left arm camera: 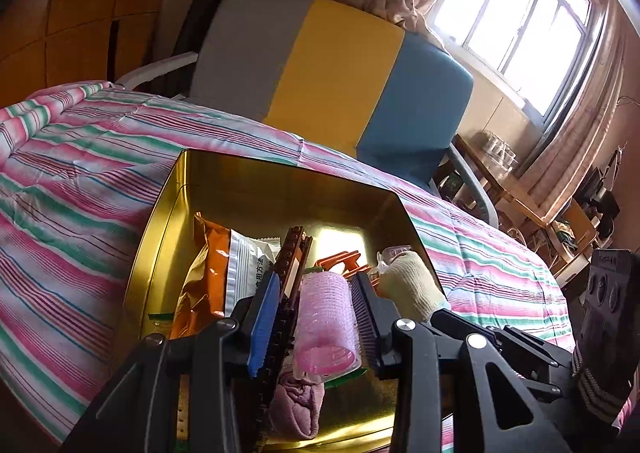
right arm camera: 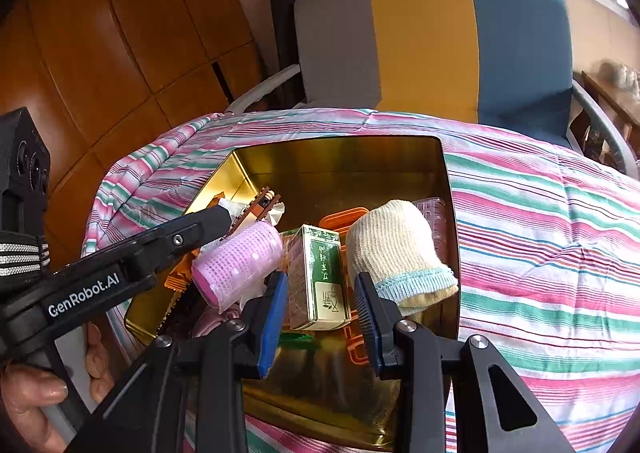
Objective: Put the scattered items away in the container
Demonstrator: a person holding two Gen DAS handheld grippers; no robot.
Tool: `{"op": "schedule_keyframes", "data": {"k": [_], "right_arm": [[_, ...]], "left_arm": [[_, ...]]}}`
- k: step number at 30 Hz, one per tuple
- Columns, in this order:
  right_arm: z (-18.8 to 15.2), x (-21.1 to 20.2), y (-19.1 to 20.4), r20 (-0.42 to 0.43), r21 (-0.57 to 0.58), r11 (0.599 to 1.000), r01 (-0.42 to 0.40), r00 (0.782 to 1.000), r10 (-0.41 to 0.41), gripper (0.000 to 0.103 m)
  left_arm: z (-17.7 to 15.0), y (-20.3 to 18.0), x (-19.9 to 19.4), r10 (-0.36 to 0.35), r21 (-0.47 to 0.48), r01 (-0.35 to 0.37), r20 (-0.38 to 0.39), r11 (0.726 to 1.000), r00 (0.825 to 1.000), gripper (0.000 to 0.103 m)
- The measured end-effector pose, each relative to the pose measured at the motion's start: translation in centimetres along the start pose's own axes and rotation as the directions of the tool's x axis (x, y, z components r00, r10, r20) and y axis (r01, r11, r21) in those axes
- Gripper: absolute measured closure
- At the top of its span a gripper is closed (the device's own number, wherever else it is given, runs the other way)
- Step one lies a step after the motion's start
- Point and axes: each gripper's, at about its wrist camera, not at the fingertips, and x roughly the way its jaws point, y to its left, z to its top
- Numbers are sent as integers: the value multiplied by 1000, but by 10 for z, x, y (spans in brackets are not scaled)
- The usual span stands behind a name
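Observation:
A gold tin (left arm camera: 160, 221) (right arm camera: 450, 181) sits on the striped bedspread and holds several items. My left gripper (left arm camera: 316, 313) is over the tin, shut on a pink hair roller (left arm camera: 326, 317) (right arm camera: 236, 263). My right gripper (right arm camera: 320, 305) is open above the tin, its jaws on either side of a green tea box (right arm camera: 320, 277) without closing on it. A rolled cream sock (right arm camera: 396, 249) (left arm camera: 412, 285) lies at the tin's right side. A snack packet (left arm camera: 224, 273), a brown comb (left arm camera: 294, 257), an orange lid (right arm camera: 344, 219) and a purple cloth (left arm camera: 296, 405) also lie inside.
The striped bedspread (right arm camera: 540, 233) surrounds the tin. A grey, yellow and blue chair (left arm camera: 340, 81) stands behind the bed. A cluttered wooden shelf (left arm camera: 520, 189) is at the right under the window. Wooden wardrobe doors (right arm camera: 120, 53) are at the left.

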Motion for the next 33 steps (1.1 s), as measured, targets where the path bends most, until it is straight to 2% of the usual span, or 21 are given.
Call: {"op": "schedule_keyframes", "data": {"k": [4,5,7,11,15,23,30,31,33], "right_arm": [[-3,-2,-2,2,7,1000,2,1000,-2,67],[-3,-3,-2,3,10,1000,2,1000,-2,67],[-6,-4,-2,3,14,1000,1,1000,-1,67],[-13,-9,5,5,10,1000,5,1000,-6,63],[-21,-14,15,6,-7,1000,20,1000,-20,56],[-33,-25,22,17,1,992,130,991,-130,36],[-40,-37,24,36,8,980,200,979,-200,22],[-41,-38,24,39,4,978,209,977,-209,22],[-42,-41,26,48,-4,976,219,975,-219,22]], "left_arm": [[-7,9,-10,45,-11,-44,7,999,999,57],[-9,9,-13,61,-7,-61,11,998,998,51],[-14,9,-21,96,3,-96,21,995,995,44],[-27,5,-34,172,13,-173,32,985,985,43],[-37,6,-42,217,-11,-217,24,976,976,43],[-53,4,-55,311,-12,-311,4,950,951,43],[-62,-11,-66,399,32,-400,21,916,917,42],[-63,-14,-68,413,38,-414,27,909,910,42],[-66,-18,-69,461,59,-462,36,885,887,44]]}}
